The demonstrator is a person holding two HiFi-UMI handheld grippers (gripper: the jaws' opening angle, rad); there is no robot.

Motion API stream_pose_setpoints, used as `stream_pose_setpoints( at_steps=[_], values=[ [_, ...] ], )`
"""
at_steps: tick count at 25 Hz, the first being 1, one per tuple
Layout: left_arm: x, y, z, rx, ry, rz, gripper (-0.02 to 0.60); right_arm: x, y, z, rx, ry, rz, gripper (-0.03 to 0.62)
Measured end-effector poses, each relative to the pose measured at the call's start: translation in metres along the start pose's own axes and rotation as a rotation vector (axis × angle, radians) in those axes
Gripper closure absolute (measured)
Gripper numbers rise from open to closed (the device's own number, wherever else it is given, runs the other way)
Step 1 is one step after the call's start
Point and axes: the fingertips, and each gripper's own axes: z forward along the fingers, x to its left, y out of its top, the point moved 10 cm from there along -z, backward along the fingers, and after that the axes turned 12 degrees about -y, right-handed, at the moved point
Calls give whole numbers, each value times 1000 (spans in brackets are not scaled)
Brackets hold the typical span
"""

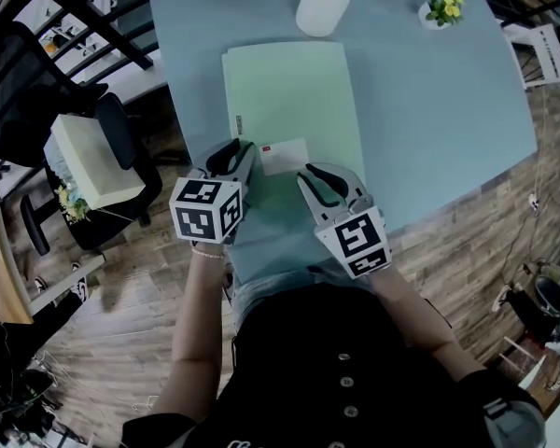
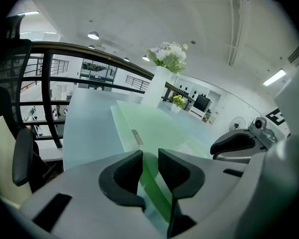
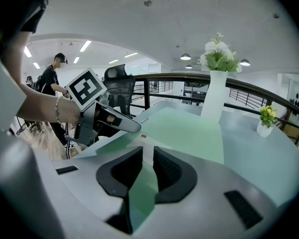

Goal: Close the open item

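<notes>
While the blue desk (image 1: pixel 429 110) stretches away ahead of both grippers, the pale green folder (image 1: pixel 289 91) lies flat on it, its near edge reaching back between their jaws. The left gripper (image 2: pixel 150 156) stands narrowly parted, a thin green leaf running through the gap unpinched. The right gripper (image 3: pixel 148 153) is narrower still and straddles the same sheet. A small white card (image 1: pixel 285 155) lies just beyond their tips. I judge the floppy leaf may slip or crease if one gripper lifts before both bite, and swinging it over could sweep the card away.
</notes>
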Motion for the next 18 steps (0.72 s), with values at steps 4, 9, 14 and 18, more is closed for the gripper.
stream_pose_setpoints(
  at_steps=[4, 9, 14, 18],
  values=[
    [-3, 0, 2, 7, 22, 14, 468, -2, -3, -2, 0, -10, 8, 528],
    [-6, -1, 2, 3, 25, 34, 468, -4, -6, -8, 1, -22, 16, 530],
    [-8, -2, 1, -1, 36, 43, 465, -7, -7, -12, -2, -30, 24, 530],
    [-10, -2, 2, 32, 76, 97, 463, -5, -6, -13, -13, -31, 28, 531]
  ],
)
